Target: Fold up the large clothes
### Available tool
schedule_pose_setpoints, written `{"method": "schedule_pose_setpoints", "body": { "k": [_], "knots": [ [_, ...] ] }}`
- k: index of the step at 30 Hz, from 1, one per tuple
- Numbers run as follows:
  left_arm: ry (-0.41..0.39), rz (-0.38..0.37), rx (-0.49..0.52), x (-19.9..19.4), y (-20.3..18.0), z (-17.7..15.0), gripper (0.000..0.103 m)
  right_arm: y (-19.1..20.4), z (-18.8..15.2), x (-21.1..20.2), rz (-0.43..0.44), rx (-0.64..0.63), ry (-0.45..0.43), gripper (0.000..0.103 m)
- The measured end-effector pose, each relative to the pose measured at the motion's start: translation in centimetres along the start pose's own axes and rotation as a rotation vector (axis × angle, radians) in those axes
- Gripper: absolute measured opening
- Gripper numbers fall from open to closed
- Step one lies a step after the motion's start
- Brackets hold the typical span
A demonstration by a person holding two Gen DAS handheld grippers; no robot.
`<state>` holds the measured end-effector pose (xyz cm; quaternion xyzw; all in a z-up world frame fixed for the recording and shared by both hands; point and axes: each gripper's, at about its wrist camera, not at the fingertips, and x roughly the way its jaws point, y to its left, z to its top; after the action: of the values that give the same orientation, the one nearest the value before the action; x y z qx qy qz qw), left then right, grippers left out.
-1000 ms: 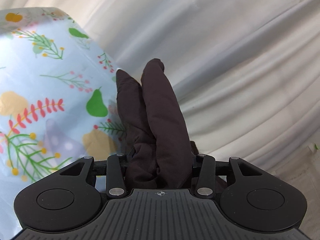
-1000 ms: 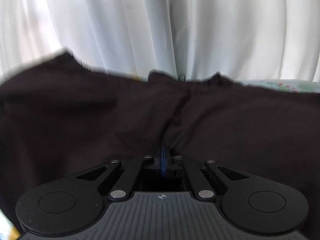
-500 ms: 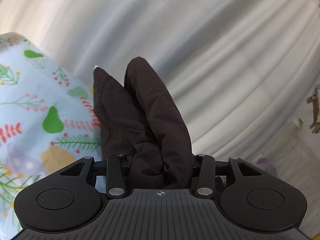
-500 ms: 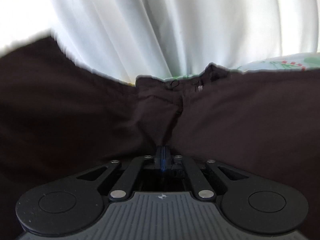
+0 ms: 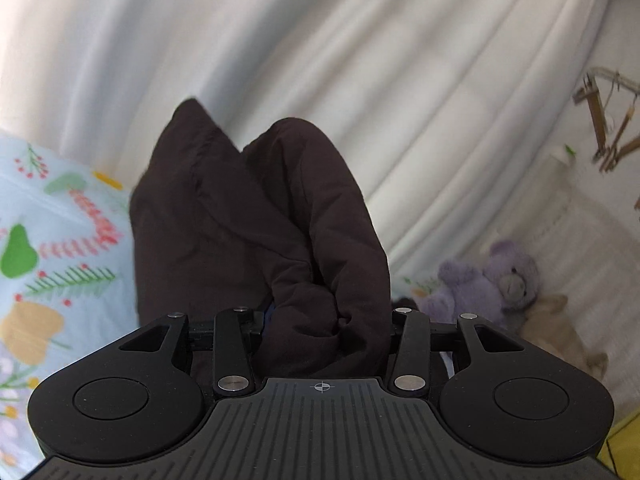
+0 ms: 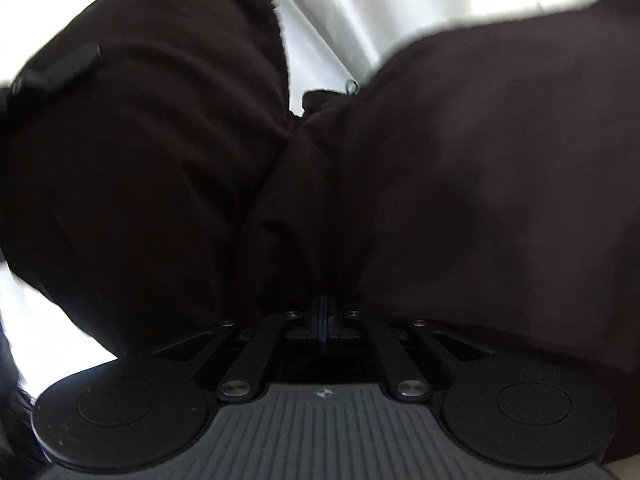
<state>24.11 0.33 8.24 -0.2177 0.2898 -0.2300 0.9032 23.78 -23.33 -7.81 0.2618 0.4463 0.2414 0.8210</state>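
Left gripper (image 5: 326,320): jaws clamped on a bunched wad of the dark garment (image 5: 260,240), which fills the gap between the linkage arms and hides the fingertips.
Garment, left view: two thick folds rise from the jaws, one peak to the left, one rounded hump to the right, held up in front of the curtain (image 5: 360,60).
Right gripper (image 6: 323,316): jaws pressed together on a thin pinch of the garment (image 6: 480,180); only a blue sliver of the pads shows.
Garment, right view: it spreads wide to both sides and fills most of the frame, with a deep crease running up from the jaws.
Sheet (image 5: 48,220): pale blue with pears and sprigs, lower left, behind the garment.
Teddy (image 5: 484,284): purple, lower right, lying against a beige plush (image 5: 560,332).
Curtain, right view (image 6: 340,12): white, seen between the two lobes of cloth.
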Motion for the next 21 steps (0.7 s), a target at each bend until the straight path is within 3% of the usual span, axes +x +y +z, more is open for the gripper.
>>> {"method": "schedule_pose_setpoints", "body": {
  "k": [2, 5, 7, 8, 9, 11, 15, 17, 19, 20, 21],
  "knots": [
    [0.036, 0.0, 0.064, 1.7, -1.3, -1.3, 0.046, -1.1, 1.0, -0.8, 0.066, 0.079, 0.038, 0.0],
    [0.083, 0.021, 0.155, 3.7, -2.9, -3.3, 0.046, -3.2, 2.0, -4.4, 0.09, 0.142, -0.049, 0.003],
    [0.101, 0.027, 0.174, 4.7, -2.9, -4.4, 0.047, -5.0, 3.2, -6.7, 0.061, 0.21, -0.105, 0.022],
    [0.111, 0.031, 0.176, 5.1, -2.8, -4.9, 0.047, -5.7, 3.8, -7.6, 0.055, 0.237, -0.125, 0.041],
    [0.118, 0.036, 0.177, 5.5, -2.9, -5.4, 0.047, -6.3, 4.6, -8.2, 0.074, 0.266, -0.134, 0.054],
    [0.12, 0.048, 0.206, 6.0, -3.3, -6.4, 0.048, -6.7, 5.9, -8.4, 0.163, 0.324, -0.122, 0.069],
    [0.114, 0.078, 0.29, 6.8, -4.4, -7.7, 0.052, -4.5, 9.0, -6.7, 0.261, 0.283, -0.068, 0.074],
    [0.113, 0.086, 0.306, 7.0, -4.6, -8.0, 0.053, -2.3, 10.1, -5.0, 0.247, 0.204, -0.021, 0.081],
    [0.111, 0.092, 0.309, 7.0, -4.6, -8.1, 0.054, -0.2, 11.0, -3.3, 0.174, 0.104, 0.006, 0.081],
    [0.11, 0.093, 0.313, 6.9, -4.6, -8.1, 0.054, 0.6, 11.5, -2.3, 0.141, 0.055, 0.015, 0.073],
    [0.11, 0.093, 0.315, 6.8, -4.6, -8.1, 0.054, 1.5, 11.5, -1.7, 0.085, 0.007, 0.021, 0.05]
  ]
}}
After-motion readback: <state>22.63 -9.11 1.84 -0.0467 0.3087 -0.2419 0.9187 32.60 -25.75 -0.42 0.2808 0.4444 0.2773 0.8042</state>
